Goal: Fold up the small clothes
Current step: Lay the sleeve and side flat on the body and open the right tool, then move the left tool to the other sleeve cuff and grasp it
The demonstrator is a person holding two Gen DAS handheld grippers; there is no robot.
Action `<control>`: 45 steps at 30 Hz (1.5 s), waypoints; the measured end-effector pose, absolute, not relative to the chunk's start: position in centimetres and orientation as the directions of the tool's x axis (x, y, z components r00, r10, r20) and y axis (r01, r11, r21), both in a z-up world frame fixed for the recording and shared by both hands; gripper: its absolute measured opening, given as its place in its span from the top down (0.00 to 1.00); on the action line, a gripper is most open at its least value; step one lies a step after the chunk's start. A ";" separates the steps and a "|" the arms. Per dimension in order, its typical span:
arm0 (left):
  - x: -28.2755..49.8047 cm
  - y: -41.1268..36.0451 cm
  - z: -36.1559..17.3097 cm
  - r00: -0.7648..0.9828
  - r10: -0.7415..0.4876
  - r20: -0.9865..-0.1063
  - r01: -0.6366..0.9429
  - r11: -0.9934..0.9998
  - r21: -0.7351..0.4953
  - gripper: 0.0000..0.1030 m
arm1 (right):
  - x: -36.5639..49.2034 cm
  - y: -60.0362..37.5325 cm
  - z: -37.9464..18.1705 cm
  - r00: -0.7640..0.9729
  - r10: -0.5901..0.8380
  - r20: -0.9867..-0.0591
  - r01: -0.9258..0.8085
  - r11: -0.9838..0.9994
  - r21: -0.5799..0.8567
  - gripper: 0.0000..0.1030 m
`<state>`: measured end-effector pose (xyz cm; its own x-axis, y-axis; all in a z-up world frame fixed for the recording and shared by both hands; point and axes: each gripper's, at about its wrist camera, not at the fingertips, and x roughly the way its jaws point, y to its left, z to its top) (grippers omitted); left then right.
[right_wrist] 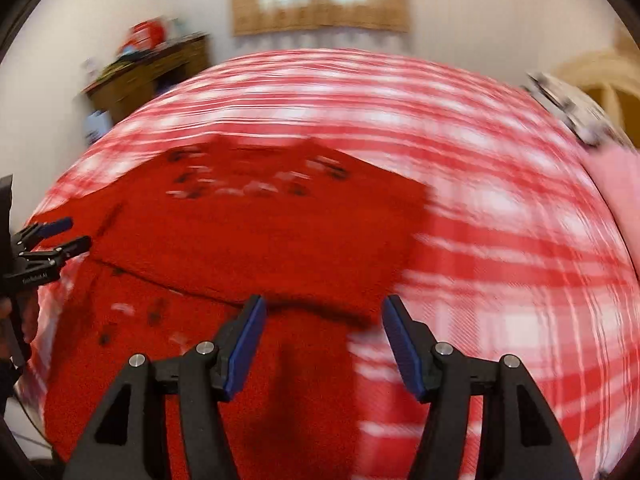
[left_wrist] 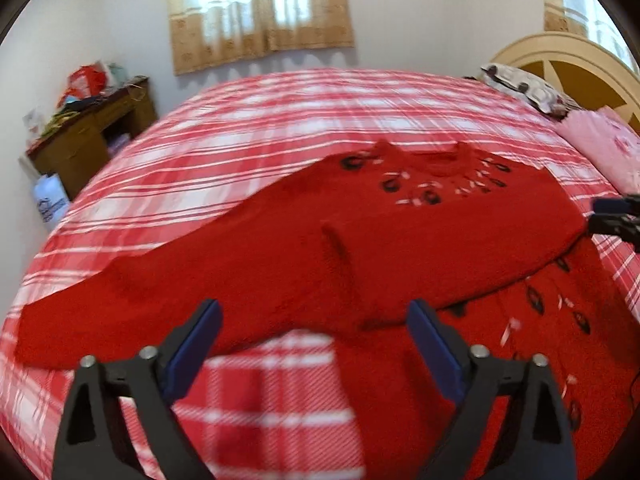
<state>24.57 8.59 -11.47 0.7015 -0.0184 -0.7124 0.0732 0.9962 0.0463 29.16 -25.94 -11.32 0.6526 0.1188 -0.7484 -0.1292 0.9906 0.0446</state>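
A red fuzzy sweater [left_wrist: 360, 240] [right_wrist: 260, 240] with dark and white marks around its neckline lies flat on the red-and-white plaid bed [left_wrist: 320, 104] [right_wrist: 500, 240]. Under its near edge lies more red patterned cloth [left_wrist: 560, 328]; I cannot tell whether that is the same garment. My left gripper [left_wrist: 314, 312] is open just above the sweater's near hem, with nothing between its blue pads; it also shows at the left edge of the right wrist view [right_wrist: 60, 236]. My right gripper [right_wrist: 324, 304] hangs open over the sweater's near right corner, holding nothing, and shows at the right of the left wrist view [left_wrist: 612, 216].
A pink garment [left_wrist: 612, 148] and a patterned pillow [left_wrist: 524, 88] lie by the cream headboard [left_wrist: 580, 60] at the right. A cluttered wooden desk [left_wrist: 92, 132] and a white bag [left_wrist: 50, 204] stand left of the bed. A curtained window [left_wrist: 260, 8] is on the far wall.
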 end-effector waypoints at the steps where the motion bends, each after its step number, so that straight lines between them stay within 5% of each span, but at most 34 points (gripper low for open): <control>1: 25.6 8.1 -11.8 0.684 -0.043 -0.728 0.090 0.996 0.027 0.14 | 28.8 -26.7 -11.8 0.642 0.132 -0.755 -0.121 0.990 0.071 0.40; 5: 28.5 6.7 -13.5 0.640 -0.030 -0.768 0.096 0.995 0.041 0.33 | 27.9 -27.0 -13.3 0.623 0.168 -0.764 -0.136 0.985 0.105 0.40; 10: 29.2 6.3 -14.3 0.639 -0.045 -0.768 0.079 0.997 0.007 0.94 | 28.4 -27.2 -14.9 0.602 0.191 -0.775 -0.119 0.982 0.149 0.40; 22: 26.4 10.3 -12.3 0.691 -0.058 -0.721 0.018 0.998 -0.063 0.93 | 27.7 -25.9 -13.8 0.655 0.136 -0.743 -0.136 0.989 0.061 0.40; 27: 26.8 10.4 -14.1 0.670 -0.037 -0.741 -0.005 0.999 -0.054 0.93 | 30.0 -22.6 -11.1 0.679 0.237 -0.695 -0.251 0.964 0.083 0.39; 32: 26.5 8.4 -14.5 0.686 0.023 -0.727 0.006 0.999 0.038 0.89 | 34.2 -21.6 -14.0 0.586 0.277 -0.762 -0.261 0.954 0.147 0.39; 35: 26.2 8.9 -14.4 0.688 0.035 -0.725 -0.002 0.999 0.045 0.80 | 33.8 -21.8 -15.2 0.586 0.263 -0.766 -0.255 0.958 0.133 0.39; 37: 25.6 9.7 -14.0 0.688 0.034 -0.725 -0.012 0.999 0.035 0.65 | 32.9 -21.1 -14.7 0.589 0.210 -0.780 -0.259 0.964 0.064 0.39; 39: 24.4 11.3 -13.3 0.704 0.057 -0.708 -0.041 0.998 0.040 0.37 | 31.9 -19.6 -13.5 0.626 0.164 -0.762 -0.267 0.964 -0.013 0.39; 42: 22.3 14.4 -12.6 0.724 0.113 -0.681 -0.094 0.993 0.064 0.26 | 31.6 -16.9 -12.6 0.637 0.183 -0.749 -0.338 0.939 -0.058 0.39; 45: 21.2 18.7 -13.3 0.697 0.202 -0.688 -0.178 0.978 0.108 0.26 | 33.0 -15.1 -14.2 0.596 0.175 -0.784 -0.365 0.928 -0.071 0.38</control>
<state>21.17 18.70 -13.25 0.6969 0.2024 -0.6880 -0.1779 0.9781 0.1076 33.00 -15.14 -14.20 0.5957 0.1750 -0.7839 -0.3655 0.9281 -0.0706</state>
